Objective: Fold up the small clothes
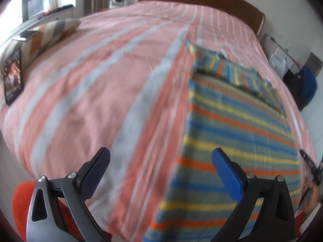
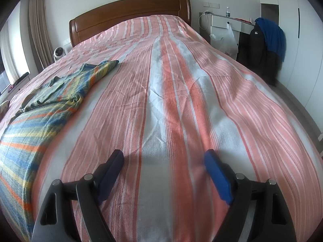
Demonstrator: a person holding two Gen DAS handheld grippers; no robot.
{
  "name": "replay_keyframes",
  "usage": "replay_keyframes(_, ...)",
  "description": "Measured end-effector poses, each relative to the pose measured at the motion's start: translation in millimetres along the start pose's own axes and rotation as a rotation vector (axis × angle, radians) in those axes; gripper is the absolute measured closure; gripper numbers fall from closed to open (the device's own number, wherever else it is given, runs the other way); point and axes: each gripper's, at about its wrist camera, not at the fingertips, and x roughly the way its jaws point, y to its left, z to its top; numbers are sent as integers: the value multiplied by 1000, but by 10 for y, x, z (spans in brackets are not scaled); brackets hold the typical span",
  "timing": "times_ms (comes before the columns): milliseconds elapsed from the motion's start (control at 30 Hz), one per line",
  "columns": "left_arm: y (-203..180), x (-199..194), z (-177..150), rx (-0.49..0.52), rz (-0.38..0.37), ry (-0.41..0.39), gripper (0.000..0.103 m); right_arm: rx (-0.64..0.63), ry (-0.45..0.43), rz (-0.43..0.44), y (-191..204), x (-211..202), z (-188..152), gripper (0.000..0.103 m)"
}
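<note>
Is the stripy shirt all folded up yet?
Not yet. The stripy shirt lies flat on the bed, with only its top part by the collar turned over. Nothing is in hand: the left gripper and right gripper are both open and empty. Most of the folding is left.

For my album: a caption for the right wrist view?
Open right gripper above striped bedspread; striped shirt lies left.

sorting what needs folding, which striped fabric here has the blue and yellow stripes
The striped shirt, lying flat on the bedspread, whose own stripes are only pink, orange and grey.
</note>
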Motion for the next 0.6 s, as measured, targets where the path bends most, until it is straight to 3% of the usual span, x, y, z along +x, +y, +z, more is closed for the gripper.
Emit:
replay_keyframes(267,-113,-109,-88,62,-13,-55,2,-9,2,-15,34,0,4,19)
replay_keyframes(467,-24,-17,-116,37,-10,-42,2,-8,1,-13,29,-1,1,19)
replay_keyframes(600,157,-169,108,-26,-44,-78,2,-6,10,-4,35,18,1,17)
